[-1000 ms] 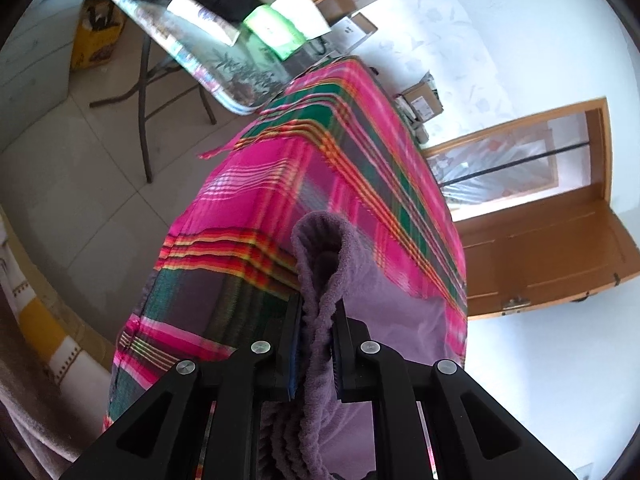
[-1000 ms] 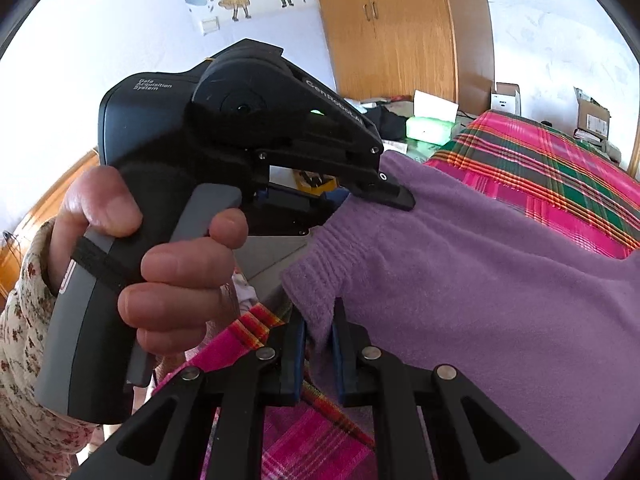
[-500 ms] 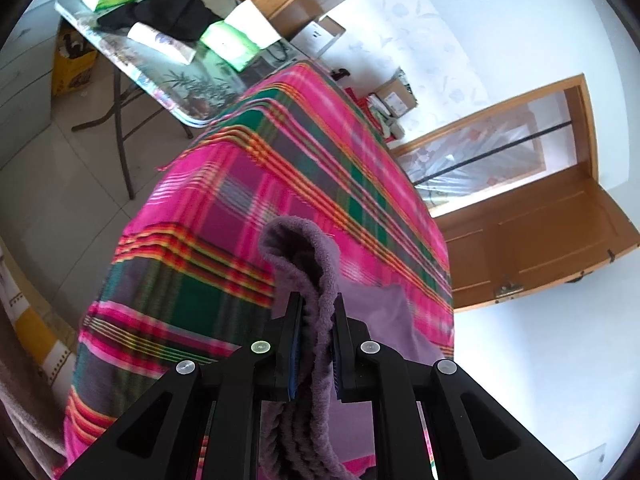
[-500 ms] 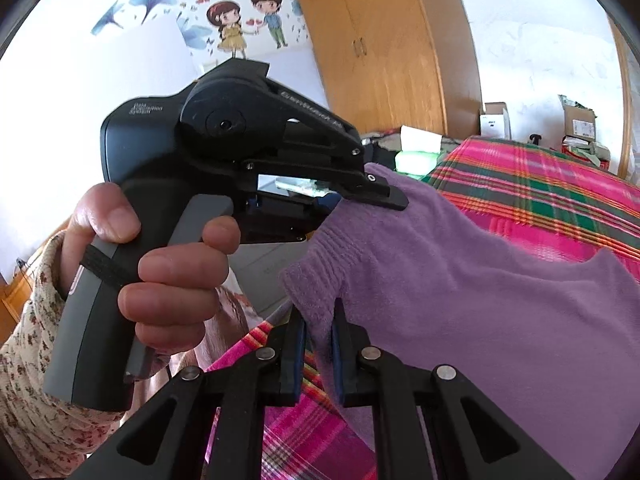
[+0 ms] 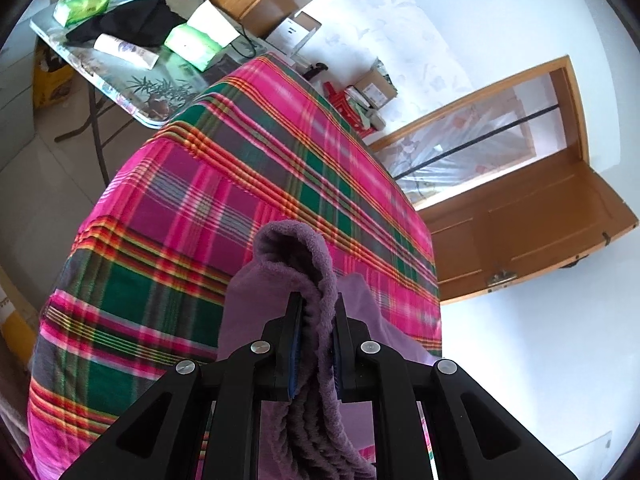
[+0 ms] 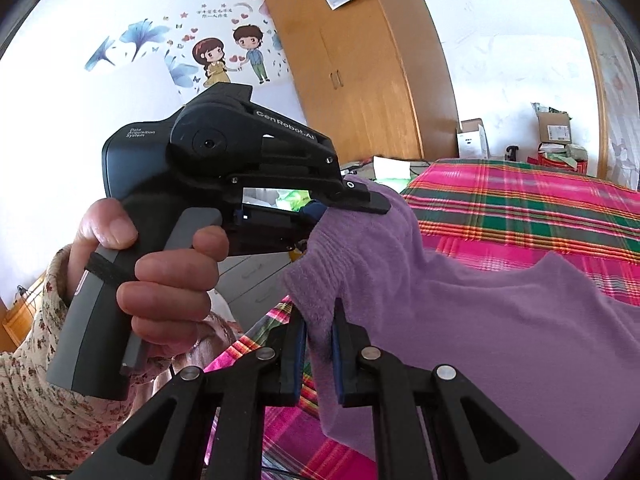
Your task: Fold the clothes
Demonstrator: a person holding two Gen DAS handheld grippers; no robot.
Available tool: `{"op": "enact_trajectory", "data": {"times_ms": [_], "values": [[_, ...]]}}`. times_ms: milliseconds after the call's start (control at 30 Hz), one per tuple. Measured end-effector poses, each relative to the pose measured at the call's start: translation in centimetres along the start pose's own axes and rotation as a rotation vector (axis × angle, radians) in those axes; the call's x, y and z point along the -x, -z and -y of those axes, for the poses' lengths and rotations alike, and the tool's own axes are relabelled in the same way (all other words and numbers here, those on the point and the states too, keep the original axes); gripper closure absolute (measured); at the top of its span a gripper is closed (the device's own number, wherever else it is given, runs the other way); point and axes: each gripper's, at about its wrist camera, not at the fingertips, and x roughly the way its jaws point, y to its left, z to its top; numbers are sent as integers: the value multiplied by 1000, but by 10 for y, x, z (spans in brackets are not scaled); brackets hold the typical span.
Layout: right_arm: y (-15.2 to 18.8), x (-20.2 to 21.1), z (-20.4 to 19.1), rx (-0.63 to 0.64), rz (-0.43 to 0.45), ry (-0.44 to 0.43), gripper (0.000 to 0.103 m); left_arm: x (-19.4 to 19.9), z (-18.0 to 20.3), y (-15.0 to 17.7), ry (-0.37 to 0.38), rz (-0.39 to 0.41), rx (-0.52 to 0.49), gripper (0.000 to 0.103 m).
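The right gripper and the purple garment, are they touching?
Touching. The right wrist view shows the right gripper with both fingers closed on the ribbed edge of the purple garment, no gap visible.

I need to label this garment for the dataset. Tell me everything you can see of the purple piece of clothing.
The purple garment is soft, fleecy fabric with a ribbed, gathered band along the held edge. Both grippers clamp that band: the left gripper and the right gripper sit close together, with the band bunched between them. The held edge is lifted, while the rest spreads flat, one layer with a notched far edge, over the pink and green plaid cloth. What kind of garment it is cannot be told.
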Motion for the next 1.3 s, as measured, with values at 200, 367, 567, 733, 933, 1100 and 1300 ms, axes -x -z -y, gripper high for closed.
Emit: {"op": "enact_trajectory", "data": {"times_ms": [200,367,567,733,933,1100,1300], "values": [[4,30,12,-21,40,18,91,-11,27,3,-2,-29,-49,90],[5,50,27,-52,66,47,91,-29,52,8,7,-70,-94,90],[11,69,45,-99,84,77,91,-49,73,16,6,-109,-127,90],[13,77,58,-121,92,92,91,-62,84,21,5,-130,-145,90],[15,78,82,-170,94,106,91,-80,94,27,-8,-157,-154,90],[19,82,99,-207,89,122,91,-99,100,30,-12,-186,-156,90],[29,81,121,-257,61,140,91,-131,101,36,-29,-246,-149,88]]}}
